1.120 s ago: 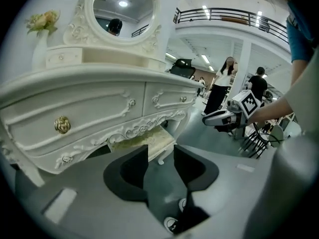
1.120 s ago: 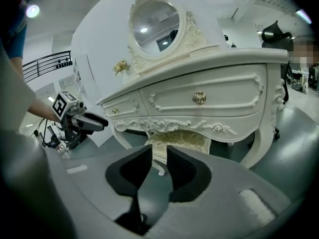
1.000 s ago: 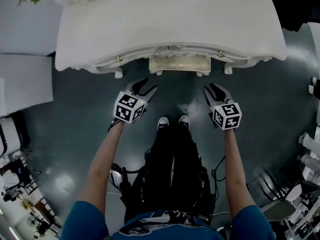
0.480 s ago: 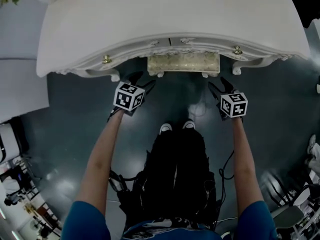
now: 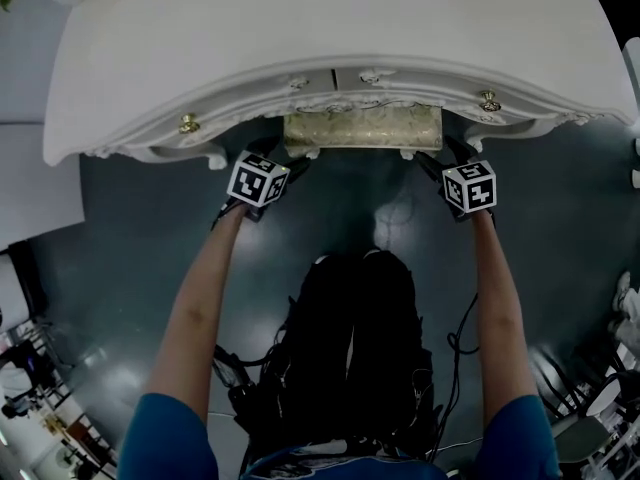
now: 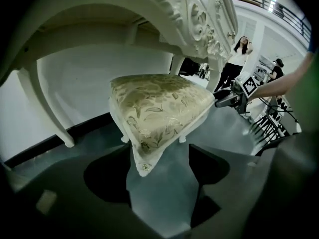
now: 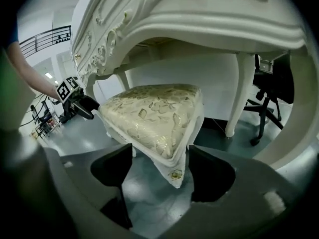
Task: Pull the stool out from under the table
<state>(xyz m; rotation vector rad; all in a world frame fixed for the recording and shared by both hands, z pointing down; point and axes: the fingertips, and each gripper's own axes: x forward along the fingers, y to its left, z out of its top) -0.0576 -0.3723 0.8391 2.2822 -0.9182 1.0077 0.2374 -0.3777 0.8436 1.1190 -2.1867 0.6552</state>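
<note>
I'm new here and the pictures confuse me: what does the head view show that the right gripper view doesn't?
Only the head view: the table top from above, and the person's forearms. Only the right gripper view: a black office chair behind a table leg, and the stool corner sitting between the opening right tongs, not gripped. Both: the stool and the table's carved edge.

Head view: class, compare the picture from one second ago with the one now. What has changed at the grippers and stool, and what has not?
The left gripper and right gripper both moved forward to the front corners of the stool, at the edge of the table. Their jaws are opening, a stool corner between each pair, nothing gripped yet. The stool stays tucked under the table.
</note>
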